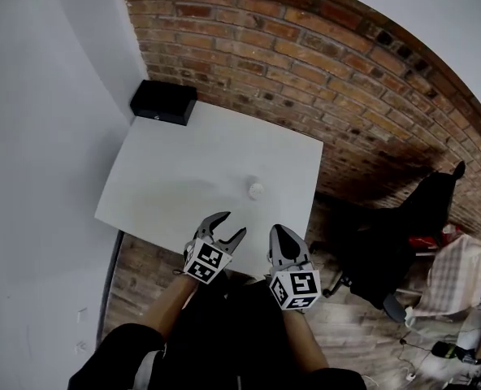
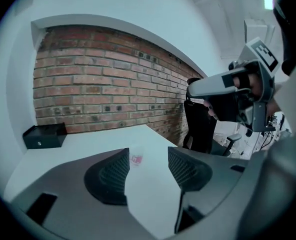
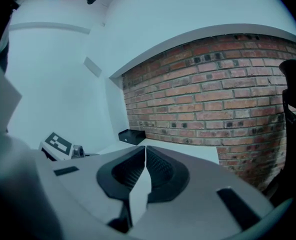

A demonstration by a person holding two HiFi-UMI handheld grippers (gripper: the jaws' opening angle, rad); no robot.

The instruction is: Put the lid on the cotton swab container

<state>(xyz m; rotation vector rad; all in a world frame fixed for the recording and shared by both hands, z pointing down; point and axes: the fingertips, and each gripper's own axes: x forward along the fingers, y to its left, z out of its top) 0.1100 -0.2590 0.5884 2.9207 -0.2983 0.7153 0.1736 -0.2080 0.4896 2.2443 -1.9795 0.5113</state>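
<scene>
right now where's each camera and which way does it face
Head view: on the person's head, looking steeply down at white table and cotton swab container; forearms, left tool, right tool show.
Left gripper view: on the left tool, facing between open jaws toward container and brick wall; right tool at right.
Right gripper view: on the right tool, facing the wall past shut jaws; left tool at left.
All share the black box.

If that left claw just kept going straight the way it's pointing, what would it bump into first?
Likely the small cotton swab container, seen straight ahead between the left claw's open jaws. Depth is unclear; angled downward, it might touch the white table first.
</scene>
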